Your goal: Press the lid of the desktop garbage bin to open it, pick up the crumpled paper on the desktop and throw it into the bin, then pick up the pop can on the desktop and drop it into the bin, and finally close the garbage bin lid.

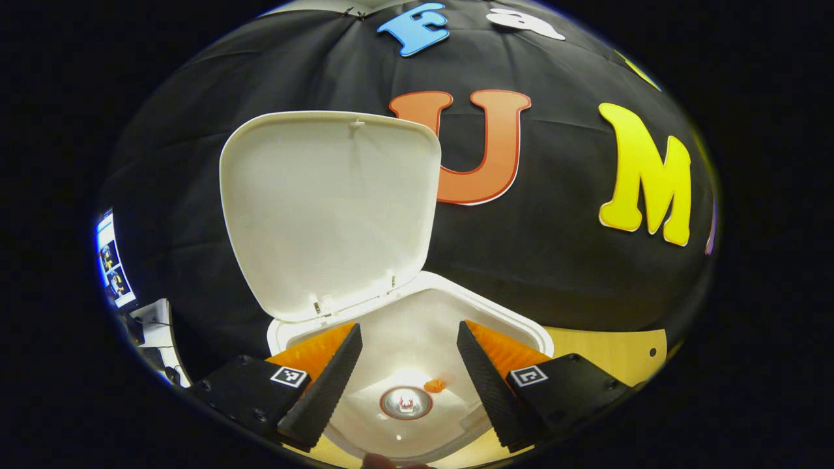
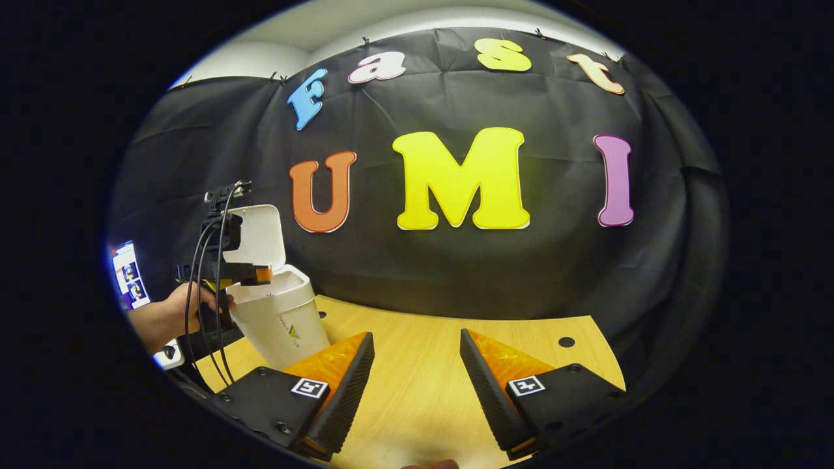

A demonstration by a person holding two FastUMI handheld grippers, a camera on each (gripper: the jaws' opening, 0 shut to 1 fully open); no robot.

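While the bin [image 1: 417, 365] stands with its mouth uncovered, the pop can [image 1: 406, 402] already lies at the bottom, seen top-on at about six o'clock in the left gripper view, and a small orange scrap [image 1: 434, 385] sits just beside it toward two o'clock of the can. Whether the crumpled paper is down there too cannot be told from this angle. The lid [image 1: 329, 208] stands upright on its hinge at the back rim, toward eleven o'clock, propped past vertical so that it stays clear of the opening.

Directly over that opening hangs the left gripper [image 1: 407, 384], fingers spread wide with nothing between them, which fits a tool that has let the can drop straight in, not tossed it. In the right gripper view the same tool [image 2: 225, 273] appears at nine o'clock, held by a hand [image 2: 172, 316] above the white bin [image 2: 280, 319], with cables trailing down.

Farther out, the right gripper [image 2: 417, 384] waits low over the bare wooden table [image 2: 423, 352], also wide apart and empty, parked well away from the bin so as not to crowd it.

Judging by this, only closing the lid remains; it calls for a push on the lid's upper edge from behind.
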